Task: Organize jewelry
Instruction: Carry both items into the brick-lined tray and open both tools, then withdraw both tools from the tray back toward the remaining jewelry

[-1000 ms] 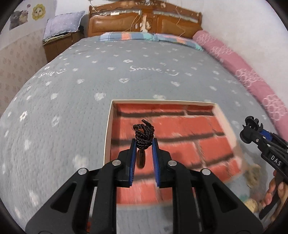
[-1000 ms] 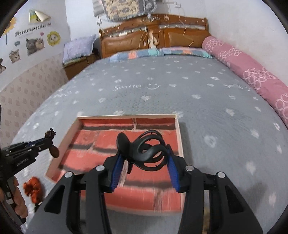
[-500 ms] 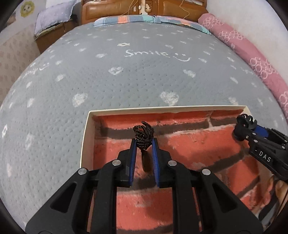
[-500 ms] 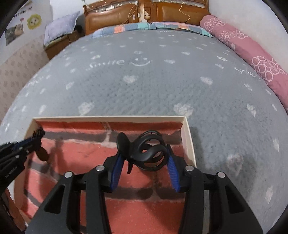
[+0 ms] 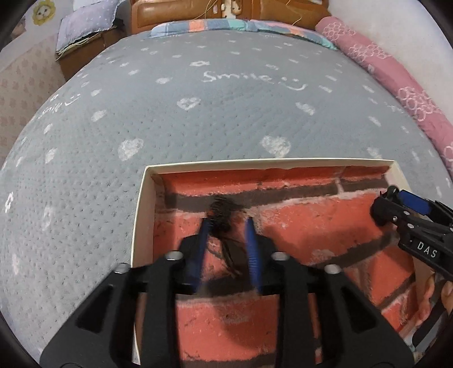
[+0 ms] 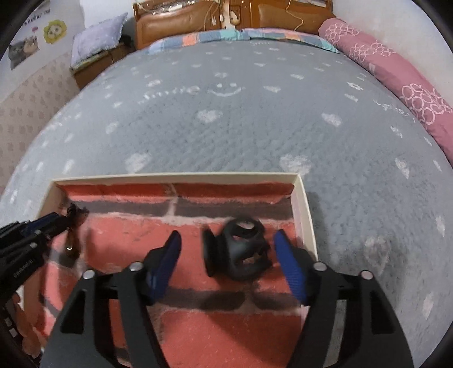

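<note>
A shallow cream-walled box (image 5: 140, 215) lined with a red brick print lies on the bed. My left gripper (image 5: 227, 226) hangs over its left part, jaws opening. A black braided hair tie with a dangling pendant (image 5: 221, 215) is blurred between the blue pads, which no longer press on it. My right gripper (image 6: 227, 235) is over the box's right end (image 6: 304, 203), jaws opening wide. A black claw hair clip (image 6: 239, 253) lies on the lining between the pads, clear of both. Each view shows the other gripper at its edge: the right gripper (image 5: 396, 211), the left gripper (image 6: 61, 222).
The box sits on a grey quilt (image 5: 198, 127) with white hearts and "Smile" lettering. A pink bolster (image 5: 396, 93) runs along the right wall. A wooden headboard (image 6: 181, 17) and a bedside cabinet (image 6: 93, 62) stand at the far end. A hand (image 5: 448, 294) holds the right gripper's handle.
Both grippers came down into the box, then their jaws spread. The hair tie slipped loose between the left pads, and the claw clip dropped from the right pads onto the lining.
</note>
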Action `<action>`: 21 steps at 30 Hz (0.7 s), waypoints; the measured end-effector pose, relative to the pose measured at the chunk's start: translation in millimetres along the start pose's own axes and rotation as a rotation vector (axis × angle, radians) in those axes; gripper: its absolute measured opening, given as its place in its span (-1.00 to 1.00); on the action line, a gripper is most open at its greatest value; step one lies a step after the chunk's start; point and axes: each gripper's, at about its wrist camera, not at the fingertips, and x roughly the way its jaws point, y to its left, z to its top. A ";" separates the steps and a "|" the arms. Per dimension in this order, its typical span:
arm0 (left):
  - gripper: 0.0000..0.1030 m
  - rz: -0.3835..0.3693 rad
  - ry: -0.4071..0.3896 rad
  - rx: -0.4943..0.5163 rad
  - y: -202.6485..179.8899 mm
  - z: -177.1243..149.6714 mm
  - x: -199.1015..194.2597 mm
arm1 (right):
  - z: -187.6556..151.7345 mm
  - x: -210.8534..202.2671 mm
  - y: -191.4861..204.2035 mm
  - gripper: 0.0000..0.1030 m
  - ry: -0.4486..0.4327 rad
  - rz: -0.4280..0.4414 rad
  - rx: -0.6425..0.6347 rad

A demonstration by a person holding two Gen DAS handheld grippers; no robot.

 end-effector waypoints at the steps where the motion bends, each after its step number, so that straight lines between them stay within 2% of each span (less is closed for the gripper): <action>1: -0.07 -0.001 -0.011 -0.001 0.7 -0.9 -5.2 | -0.4 -4.7 0.1 0.38 -0.006 0.001 0.000; 3: 0.11 -0.008 -0.049 0.003 2.9 -4.5 -22.0 | -2.3 -18.6 1.1 0.42 -0.024 0.014 -0.006; 7: 0.31 -0.024 -0.104 -0.002 10.1 -15.6 -69.6 | -14.1 -59.9 2.0 0.48 -0.075 0.029 -0.017; 9: 0.52 -0.012 -0.148 0.002 14.3 -25.3 -101.2 | -21.7 -79.8 -0.5 0.51 -0.095 0.042 -0.007; 12: 0.68 -0.021 -0.200 -0.001 22.7 -43.5 -144.8 | -37.2 -113.1 -3.4 0.53 -0.122 0.057 -0.003; 15: 0.78 -0.031 -0.228 -0.002 30.6 -63.9 -181.7 | -55.7 -152.1 -3.3 0.61 -0.170 0.050 -0.038; 19: 0.84 -0.021 -0.255 -0.015 42.5 -93.3 -218.8 | -82.0 -191.3 -4.9 0.62 -0.202 0.056 -0.056; 21: 0.87 -0.039 -0.255 -0.035 49.1 -110.3 -230.8 | -96.3 -206.2 -6.1 0.62 -0.208 0.053 -0.060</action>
